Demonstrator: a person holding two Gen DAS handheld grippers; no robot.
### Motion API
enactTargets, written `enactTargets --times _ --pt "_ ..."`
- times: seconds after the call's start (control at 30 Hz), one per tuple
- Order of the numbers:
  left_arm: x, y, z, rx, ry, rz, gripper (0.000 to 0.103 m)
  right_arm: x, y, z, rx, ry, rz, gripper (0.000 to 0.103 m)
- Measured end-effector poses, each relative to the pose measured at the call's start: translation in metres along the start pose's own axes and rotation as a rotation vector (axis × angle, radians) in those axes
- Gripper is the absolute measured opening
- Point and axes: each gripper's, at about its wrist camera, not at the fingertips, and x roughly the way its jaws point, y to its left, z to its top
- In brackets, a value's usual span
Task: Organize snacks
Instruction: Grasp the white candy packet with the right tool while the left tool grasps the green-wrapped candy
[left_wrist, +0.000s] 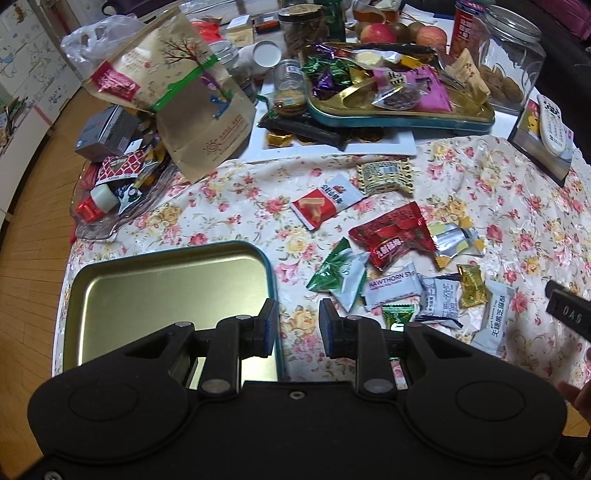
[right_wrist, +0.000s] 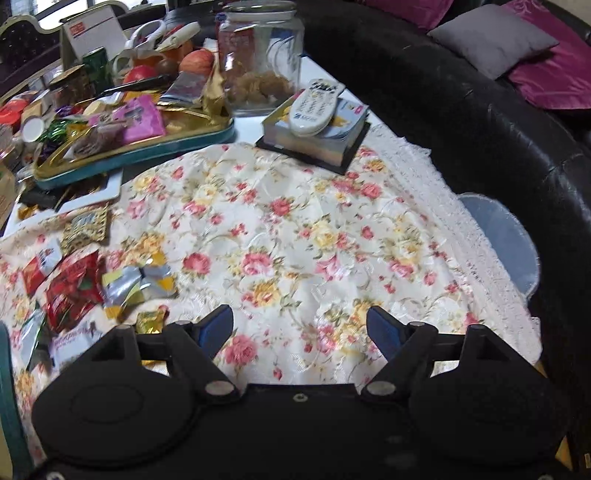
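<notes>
Gold-coloured metal lines the empty tin tray (left_wrist: 166, 295) lying on the floral tablecloth (left_wrist: 236, 206), low and left in the left wrist view; the left gripper (left_wrist: 297, 326) hangs over the tray's right rim, jaws partly apart with nothing between them. To its right lie loose snack packets: a red one (left_wrist: 391, 236), a green-and-white one (left_wrist: 340, 275), a white hawthorn packet (left_wrist: 393, 286) and a white one (left_wrist: 493, 319) nearer the edge. Farther back, a second teal-rimmed tray (left_wrist: 399, 122) holds piled sweets. In the right wrist view, the right gripper (right_wrist: 301, 328) hovers over bare cloth, jaws wide and empty; the same packets sit at its left, the red one (right_wrist: 72, 291) among them. A remote (right_wrist: 317, 107) rests on a book beyond.
</notes>
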Motion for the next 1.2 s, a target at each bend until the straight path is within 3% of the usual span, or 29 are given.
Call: enactTargets --times 0.1,0.17,0.23,0.57,0.77,0.83,0.87,0.97,1.2 --pt "0.004 -0.007 0.0 0.014 0.01 0.003 0.035 0.005 0.002 -0.006 0.006 0.075 0.059 0.075" --pt "0.007 -0.009 -0.001 0.022 0.021 0.005 0.035 0.005 0.006 -0.01 0.025 0.121 0.114 0.065" --pt "0.011 -0.01 -0.003 0.025 0.038 -0.003 0.035 0.006 0.011 -0.013 0.054 0.13 0.146 0.064" --pt "0.027 -0.008 -0.007 0.018 0.142 -0.09 0.035 0.028 0.038 -0.021 0.103 0.255 0.201 0.059" --pt "0.037 -0.011 -0.008 0.012 0.195 -0.171 0.035 0.039 0.052 -0.026 0.068 0.254 0.175 0.044" --pt "0.041 -0.014 -0.008 0.008 0.211 -0.194 0.035 0.038 0.057 -0.026 -0.001 0.254 0.173 0.029" --pt "0.043 -0.016 -0.008 0.009 0.214 -0.199 0.035 0.037 0.061 -0.027 -0.03 0.251 0.17 0.026" --pt "0.049 -0.025 -0.008 0.026 0.211 -0.194 0.035 0.031 0.063 -0.028 -0.051 0.229 0.165 0.025" --pt "0.061 -0.046 -0.003 0.038 0.208 -0.216 0.035 0.007 0.039 -0.014 0.035 0.16 0.171 0.024"
